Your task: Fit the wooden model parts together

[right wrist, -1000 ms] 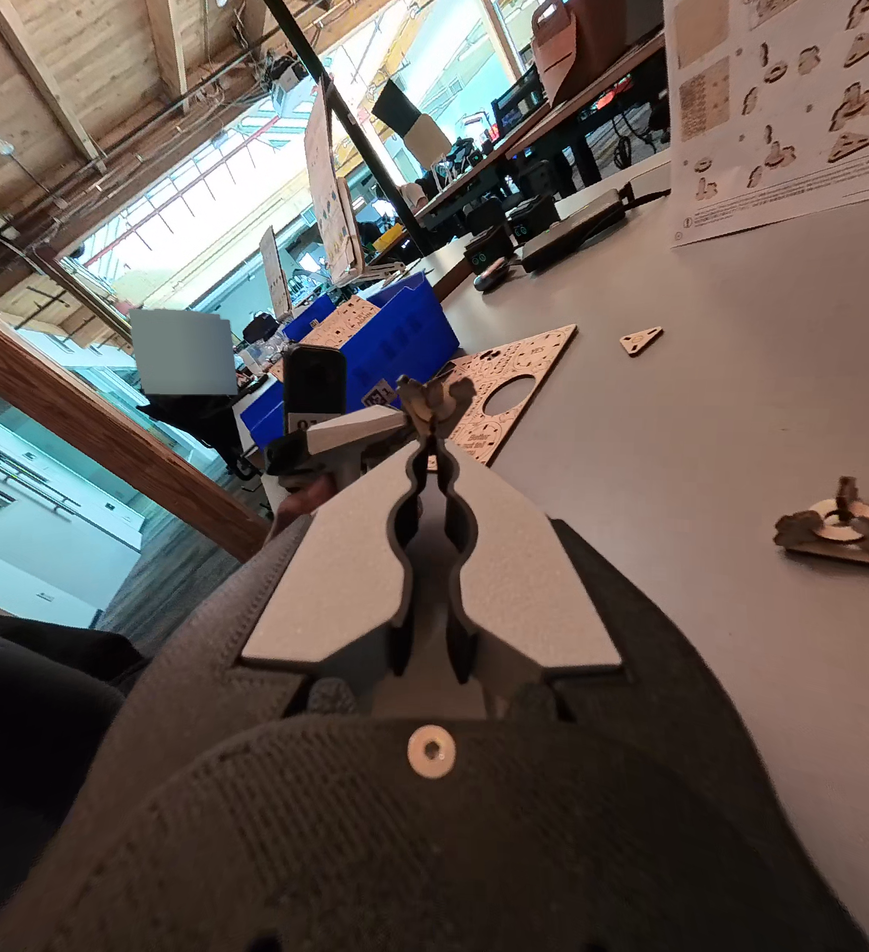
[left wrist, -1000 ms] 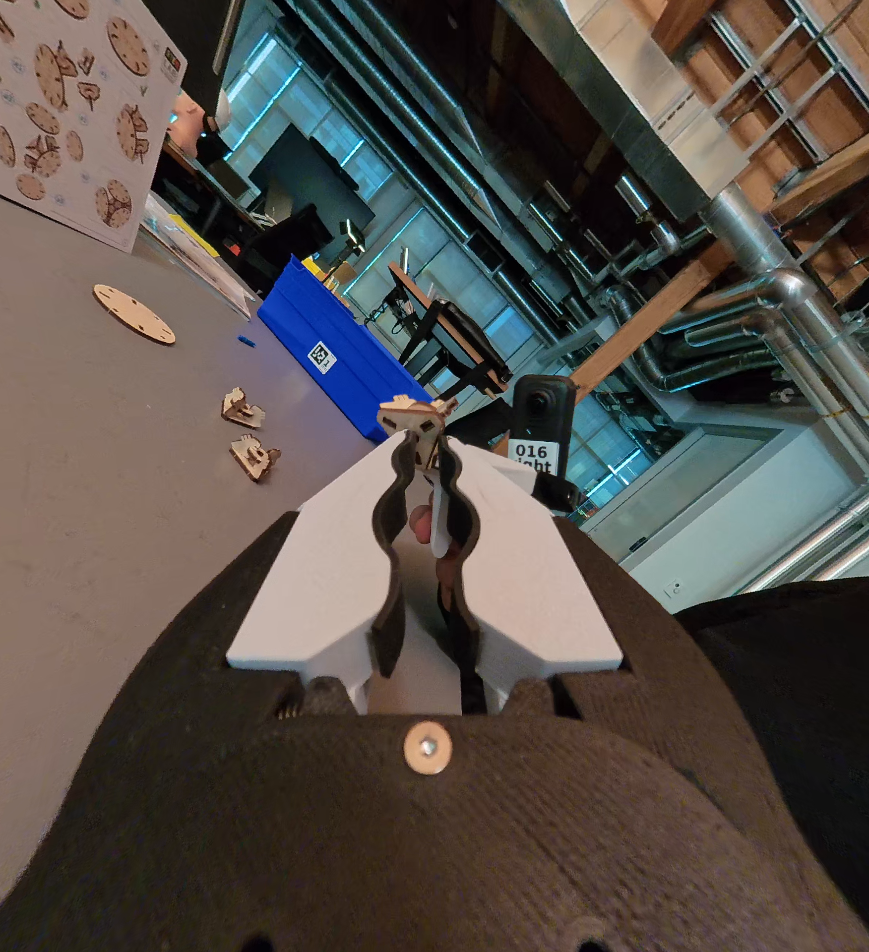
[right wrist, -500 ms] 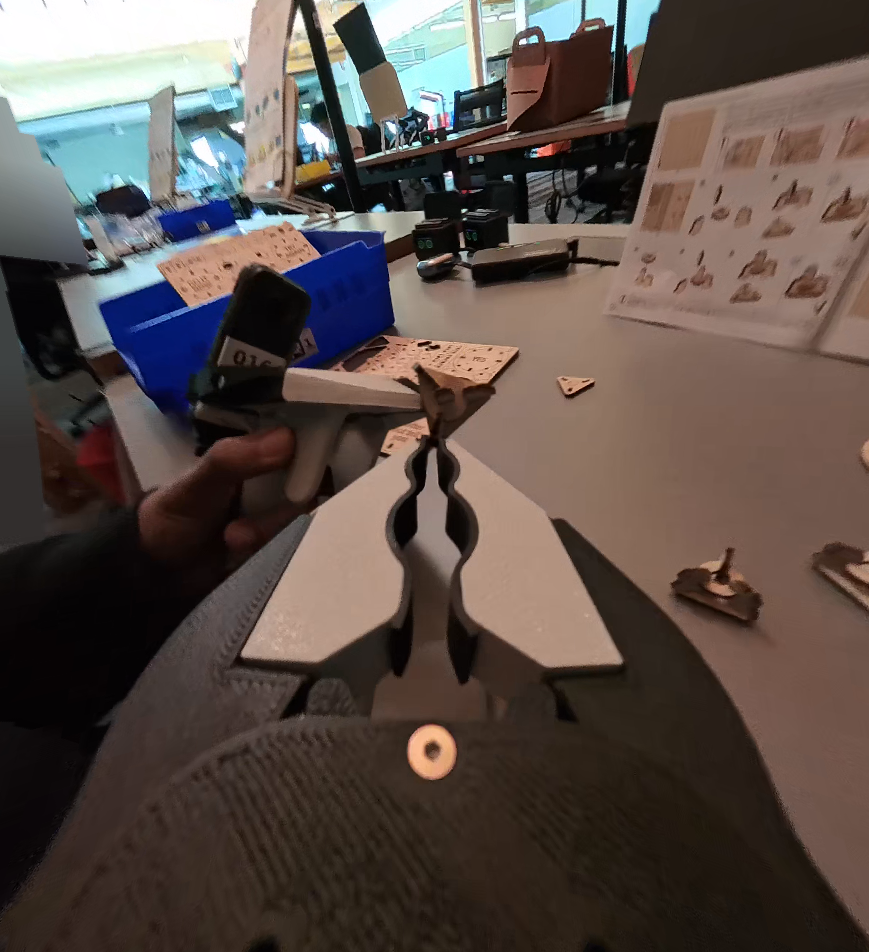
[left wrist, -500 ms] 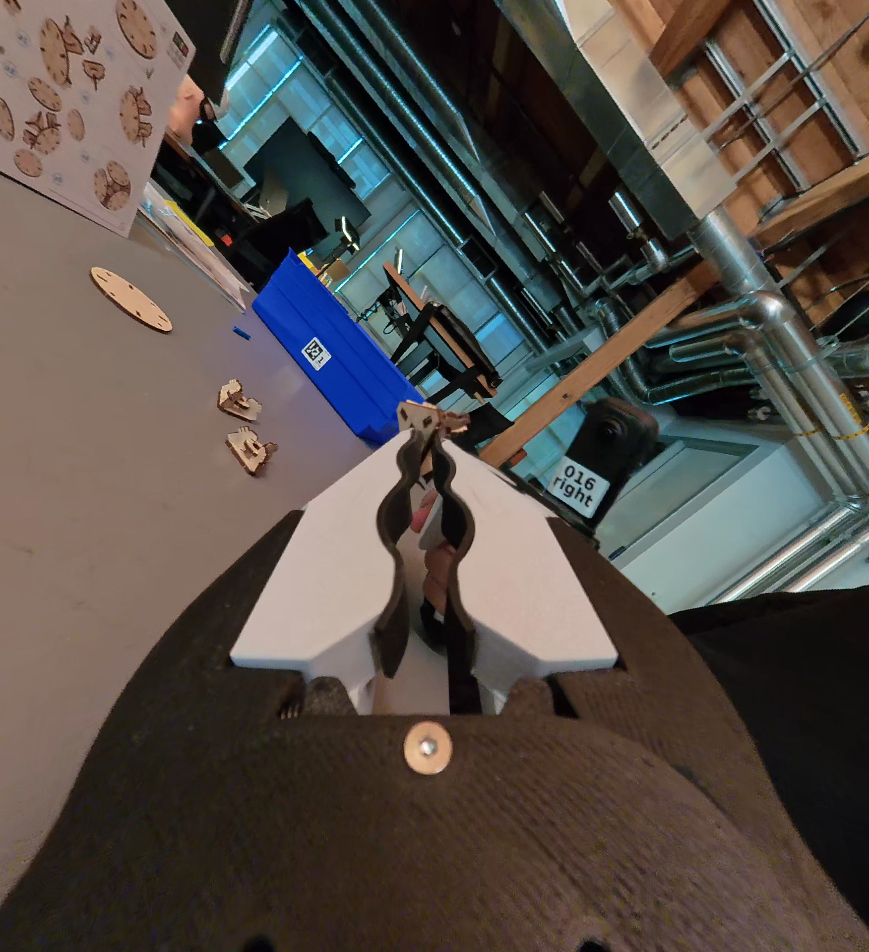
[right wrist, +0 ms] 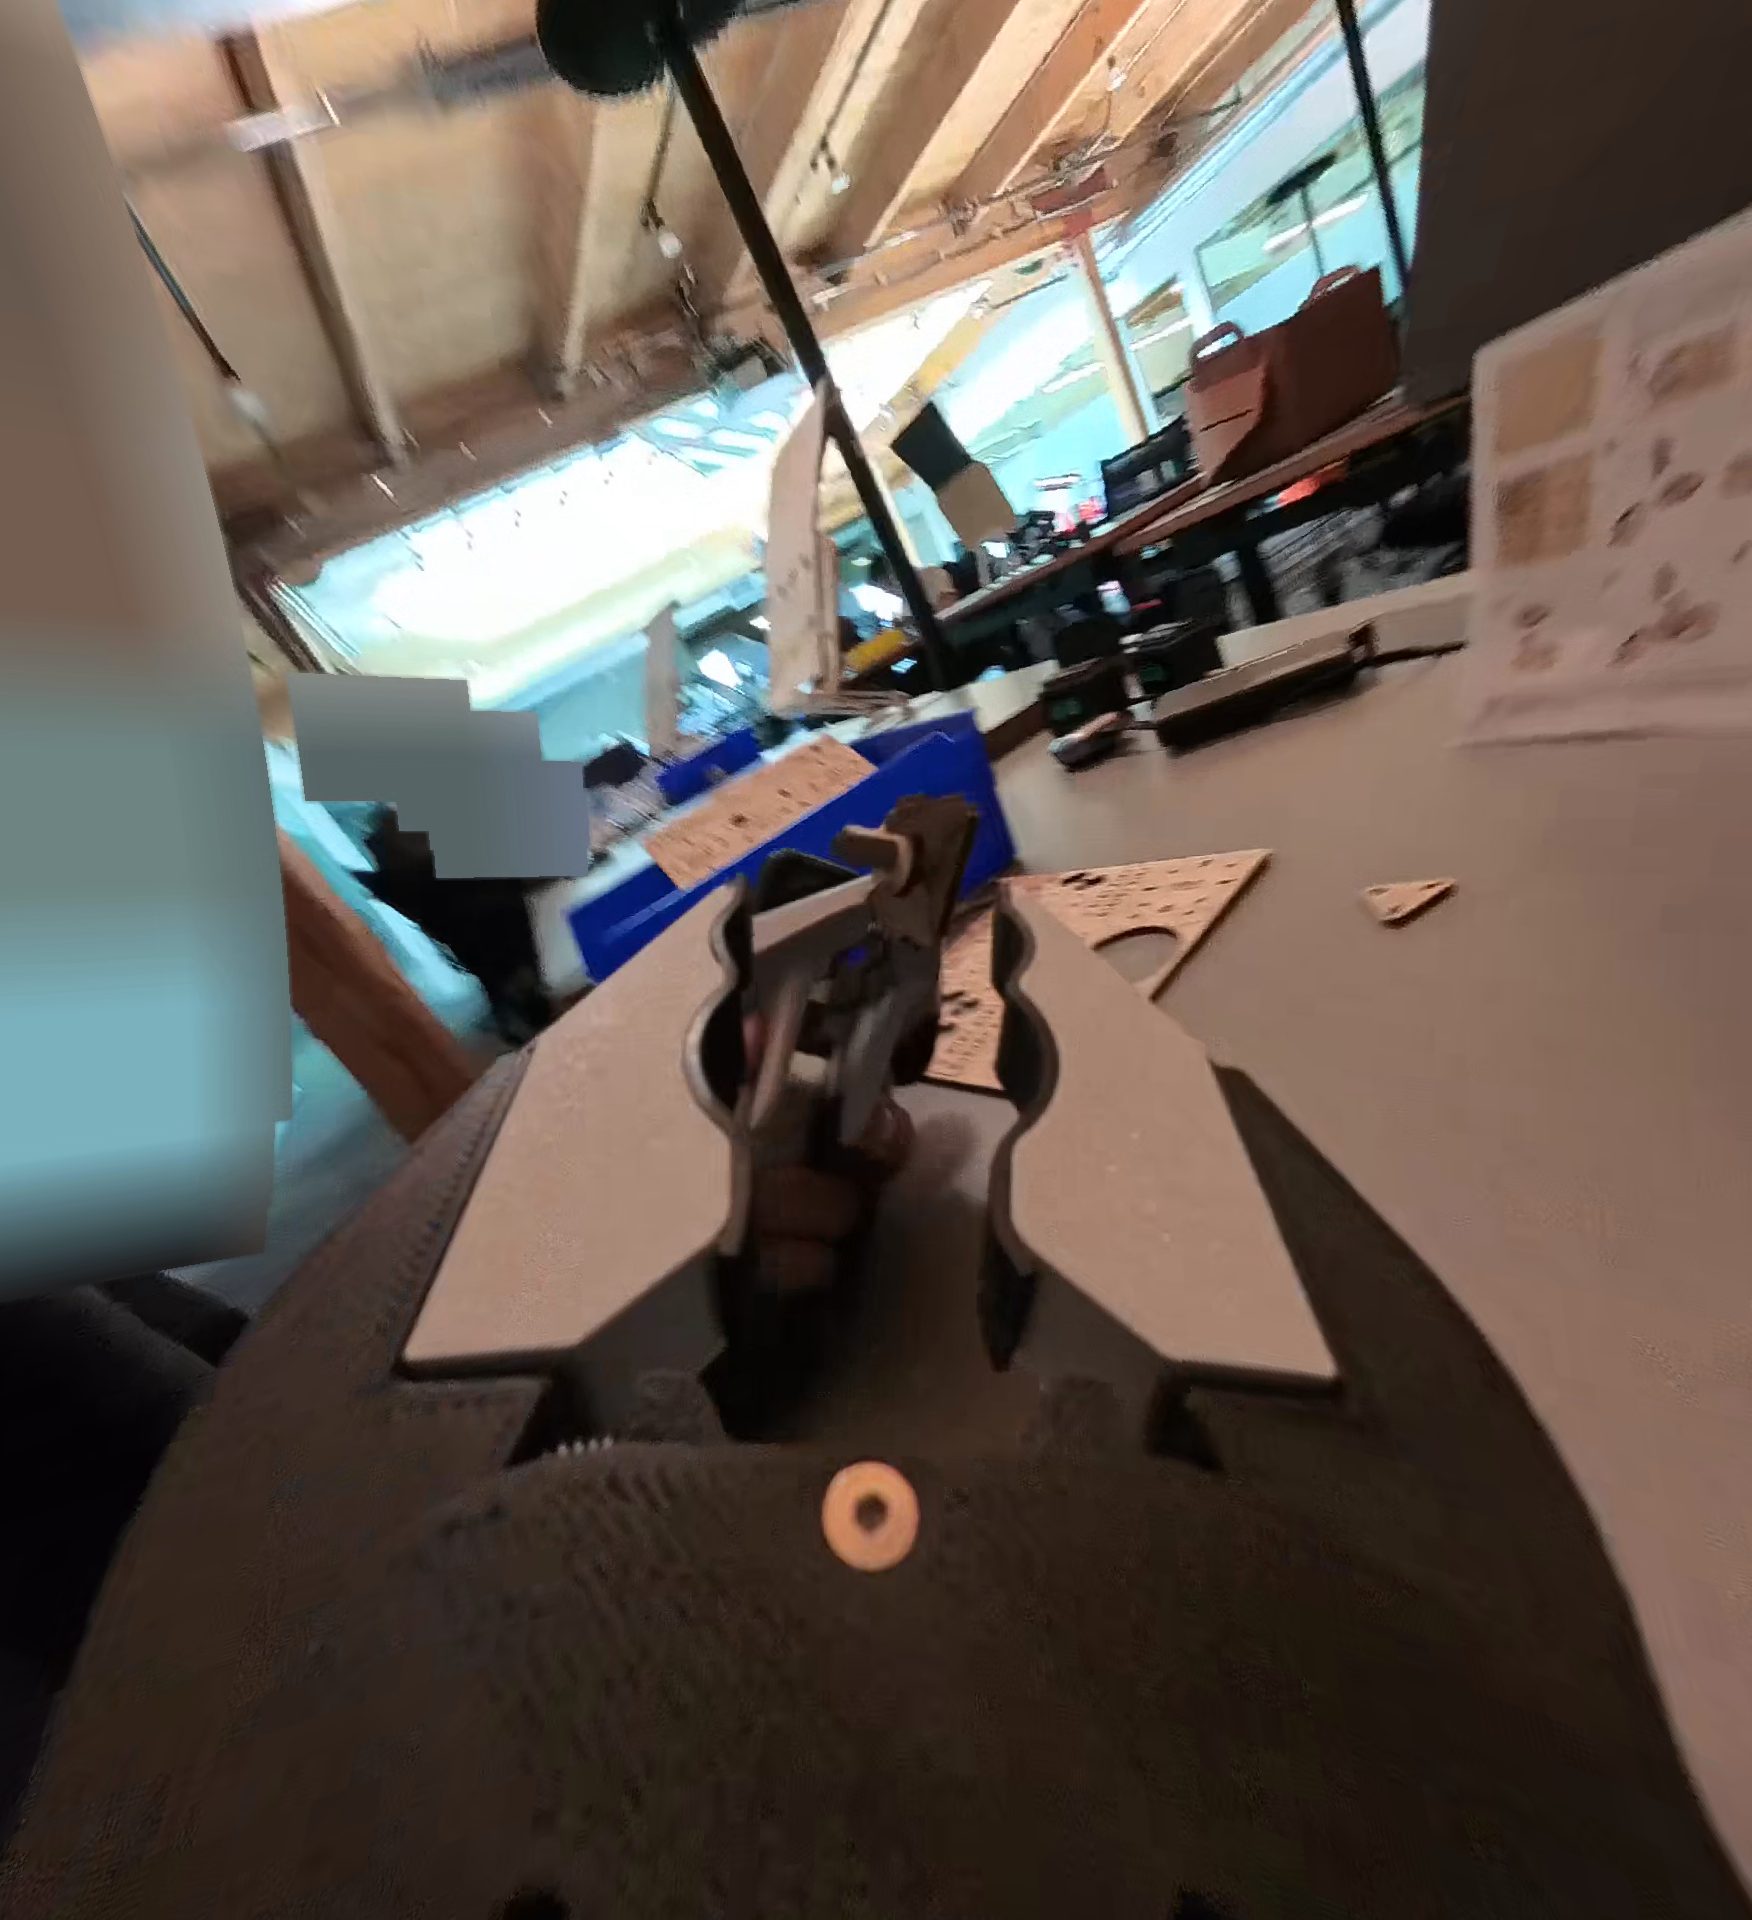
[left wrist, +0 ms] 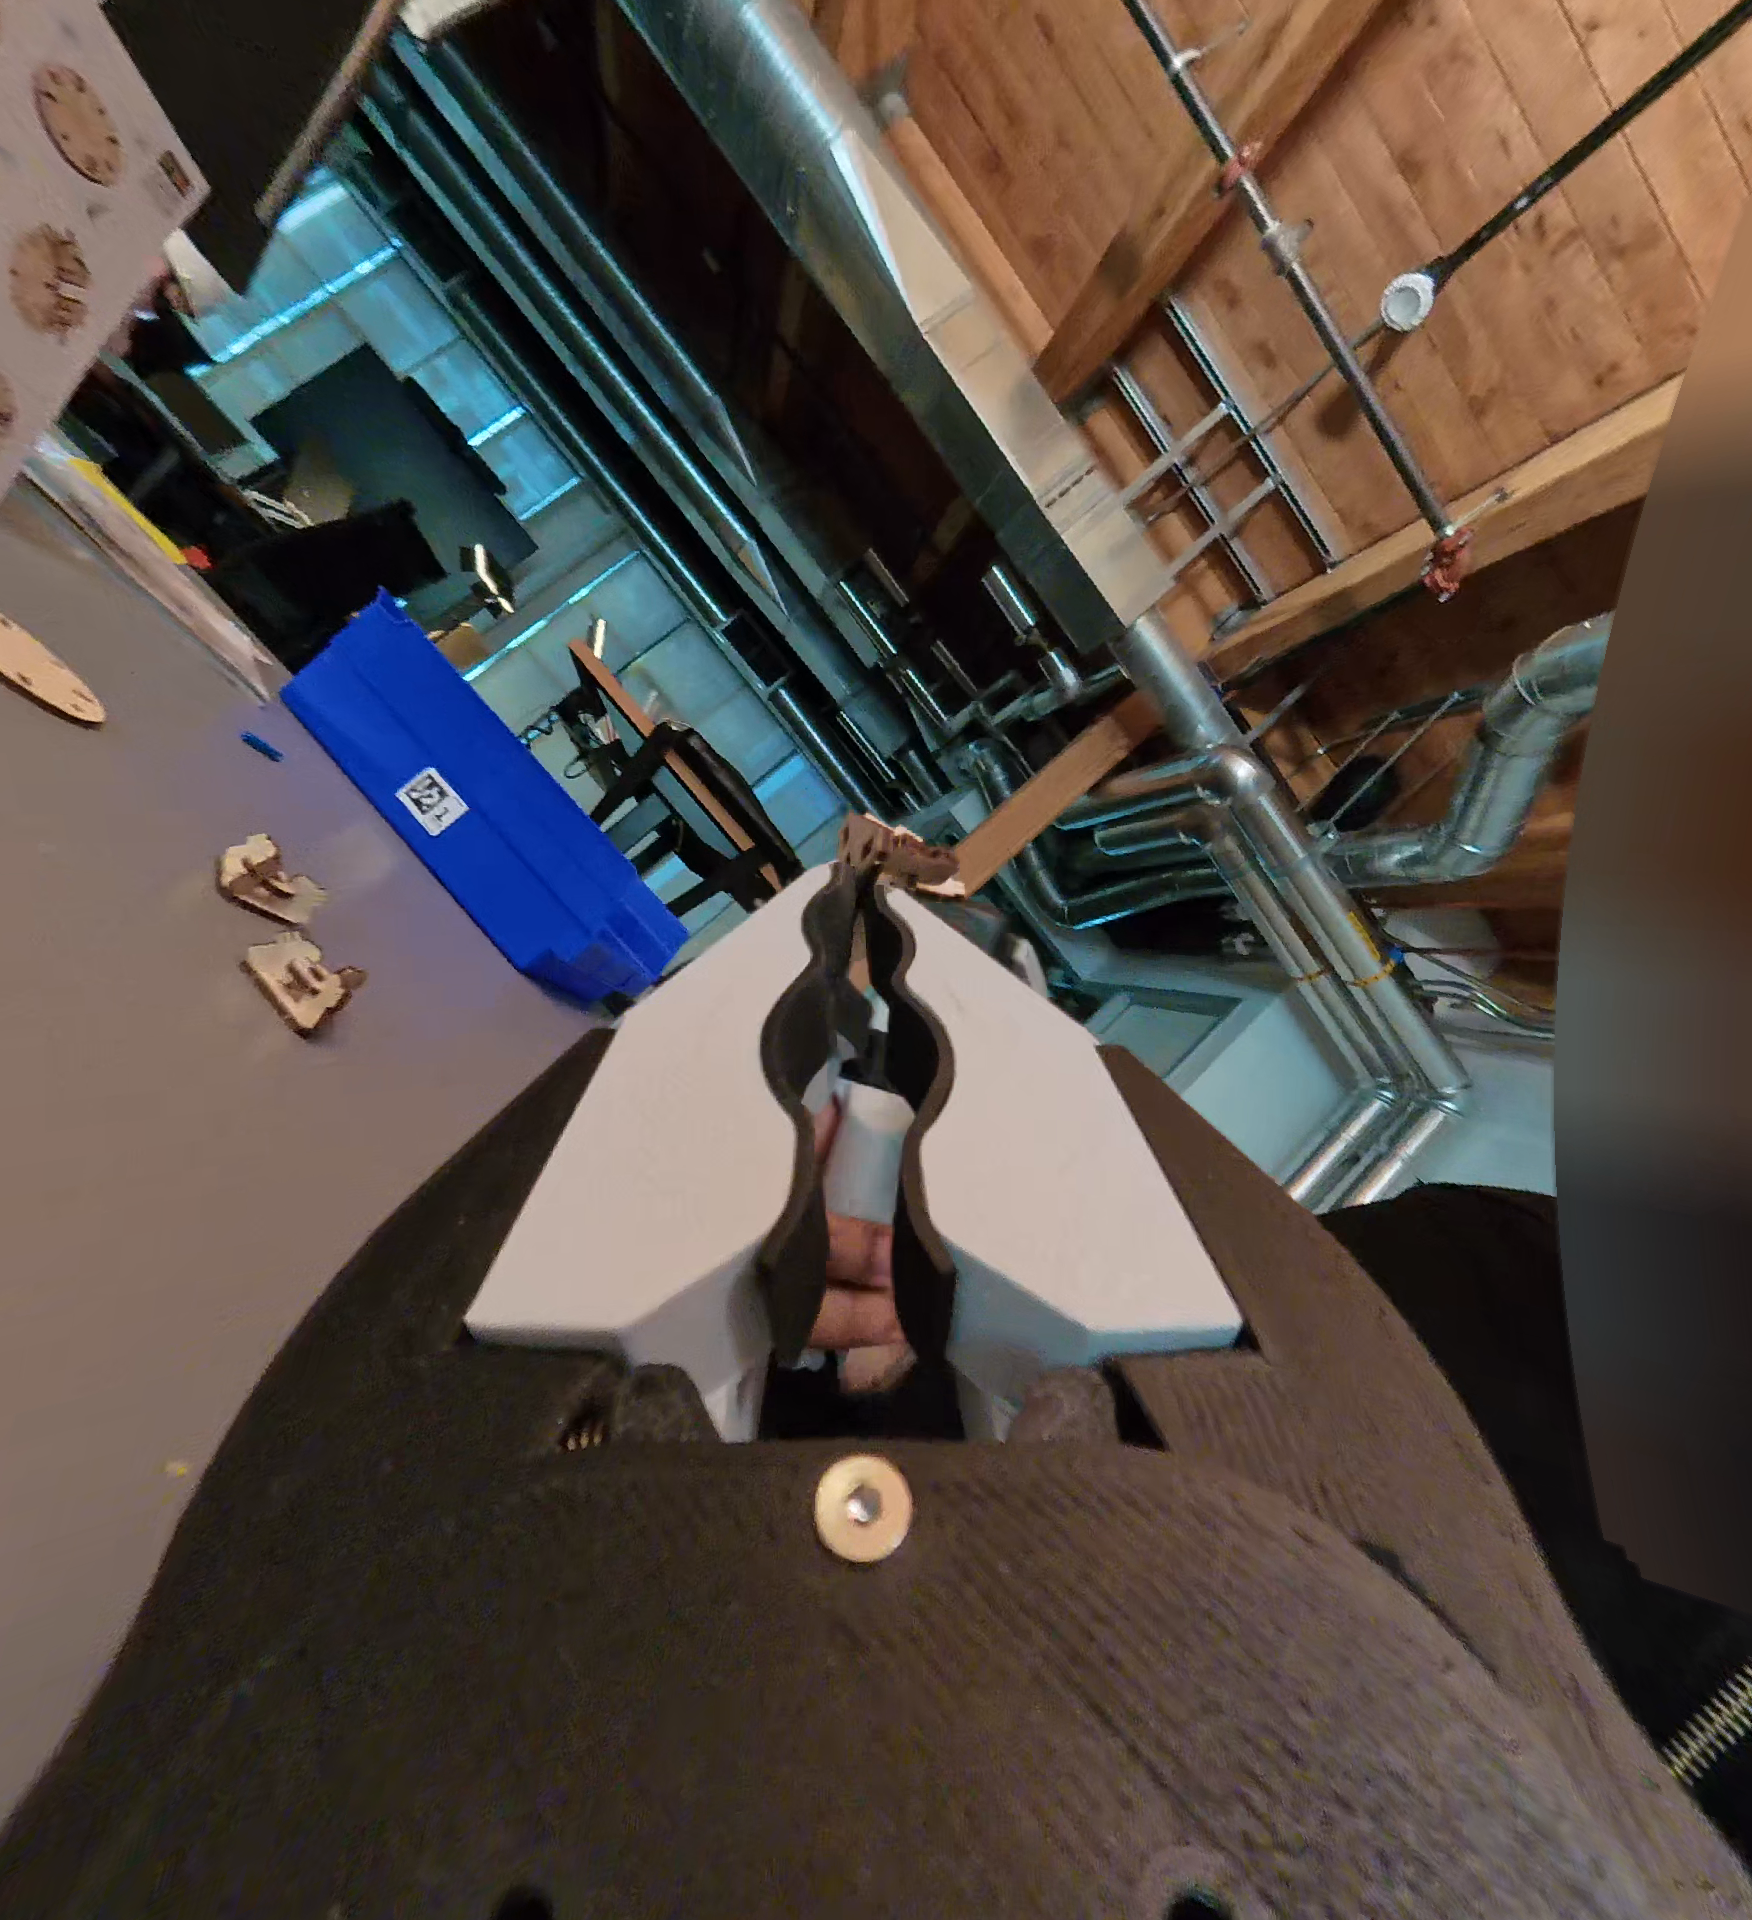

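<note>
My left gripper [left wrist: 856, 883] is shut on a small wooden laser-cut assembly [left wrist: 893, 857], which sticks out past the fingertips and is held up in the air off the table edge. My right gripper [right wrist: 872, 914] is open, its jaws wide apart. The left gripper's fingers [right wrist: 830, 966] show between the right jaws. They hold the same wooden assembly [right wrist: 919, 852]. There is a clear gap between each right pad and the piece. A hand shows behind the jaws in both views.
A grey table [left wrist: 72, 1143] carries two small wooden assemblies [left wrist: 264, 883] [left wrist: 300, 977], a wooden disc [left wrist: 10, 649], a blue bin [left wrist: 477, 821] and an instruction sheet [left wrist: 10, 239]. The right wrist view shows a punched wooden sheet [right wrist: 1152, 914], a small triangle [right wrist: 1407, 899] and dark devices [right wrist: 1256, 696]. Less than 4 cm separates the two grippers' tips.
Both grippers were shut on the wooden assembly. The right gripper has opened and let go of it. The piece stays in the left gripper, whose jaws have closed tighter.
</note>
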Demonstrator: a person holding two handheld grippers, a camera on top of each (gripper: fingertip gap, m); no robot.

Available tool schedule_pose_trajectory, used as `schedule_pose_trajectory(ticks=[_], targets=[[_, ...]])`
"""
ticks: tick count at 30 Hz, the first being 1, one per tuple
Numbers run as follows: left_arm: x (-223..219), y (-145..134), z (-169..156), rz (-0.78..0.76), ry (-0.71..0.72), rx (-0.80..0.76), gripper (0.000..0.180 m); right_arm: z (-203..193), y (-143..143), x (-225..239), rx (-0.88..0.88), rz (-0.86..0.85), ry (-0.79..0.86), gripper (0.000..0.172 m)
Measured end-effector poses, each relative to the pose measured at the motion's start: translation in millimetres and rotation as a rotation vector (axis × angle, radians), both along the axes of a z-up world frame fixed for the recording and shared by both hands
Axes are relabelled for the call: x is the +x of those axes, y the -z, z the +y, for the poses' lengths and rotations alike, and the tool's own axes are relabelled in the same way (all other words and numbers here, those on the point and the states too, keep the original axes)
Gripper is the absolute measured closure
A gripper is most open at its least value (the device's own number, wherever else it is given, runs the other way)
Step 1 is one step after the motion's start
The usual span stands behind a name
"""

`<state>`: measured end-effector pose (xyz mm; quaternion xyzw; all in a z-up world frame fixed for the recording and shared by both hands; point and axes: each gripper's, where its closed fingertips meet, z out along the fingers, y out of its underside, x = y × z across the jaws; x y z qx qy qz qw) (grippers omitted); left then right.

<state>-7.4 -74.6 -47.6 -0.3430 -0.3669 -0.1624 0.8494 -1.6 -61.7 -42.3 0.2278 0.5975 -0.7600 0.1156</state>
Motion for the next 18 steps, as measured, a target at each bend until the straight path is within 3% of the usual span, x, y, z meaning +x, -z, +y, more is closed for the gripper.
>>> schedule_pose_trajectory(ticks=[5,13,18], targets=[[4.1,-2.9,6.9,0.014,0.048,0.030,0.180,-0.7,5.7,0.1,-0.064,-0.111,-0.100,0.141],[5.0,-4.1,6.3,-0.006,0.120,0.112,0.180,-0.4,4.4,-0.1,-0.054,-0.007,-0.090,0.155],[6.6,-3.9,12.1,-0.020,0.169,0.136,0.180,-2.2,4.2,2.8,-0.042,0.039,-0.108,0.153]])
